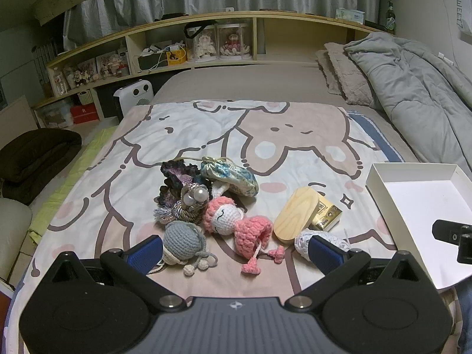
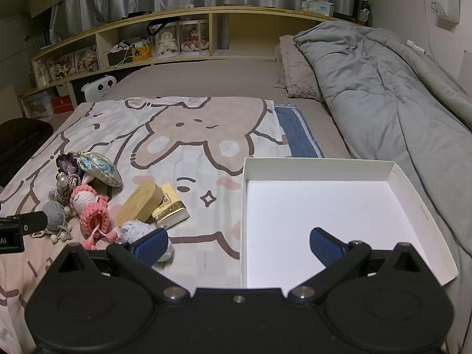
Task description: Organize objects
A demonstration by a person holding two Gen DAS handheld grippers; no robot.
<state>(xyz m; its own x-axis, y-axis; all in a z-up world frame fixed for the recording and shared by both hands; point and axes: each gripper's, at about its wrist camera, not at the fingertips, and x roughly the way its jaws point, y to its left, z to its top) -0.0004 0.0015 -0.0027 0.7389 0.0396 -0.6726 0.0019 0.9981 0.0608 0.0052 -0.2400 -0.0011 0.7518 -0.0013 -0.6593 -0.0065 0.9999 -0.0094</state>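
Note:
A heap of small things lies on the cartoon bedspread [image 1: 206, 124]: a pink crochet doll [image 1: 236, 224], a grey crochet ball [image 1: 183, 240], a blue brocade pouch [image 1: 233, 177], a dark purple crochet piece [image 1: 174, 180], a wooden oval case [image 1: 296, 216], a gold packet [image 1: 327, 216] and a white crochet piece [image 1: 303, 240]. My left gripper [image 1: 236, 253] hangs open just before the heap, holding nothing. To the right, an empty white box lid [image 2: 392, 177] rests on the bed. My right gripper [image 2: 239, 244] is open over its near left edge, empty.
A grey duvet [image 2: 383, 88] and fluffy pillow [image 2: 298, 70] fill the right side of the bed. A wooden shelf [image 1: 206, 20] with figures and boxes runs along the back wall. A dark folded blanket [image 1: 35, 153] lies off the bed's left side.

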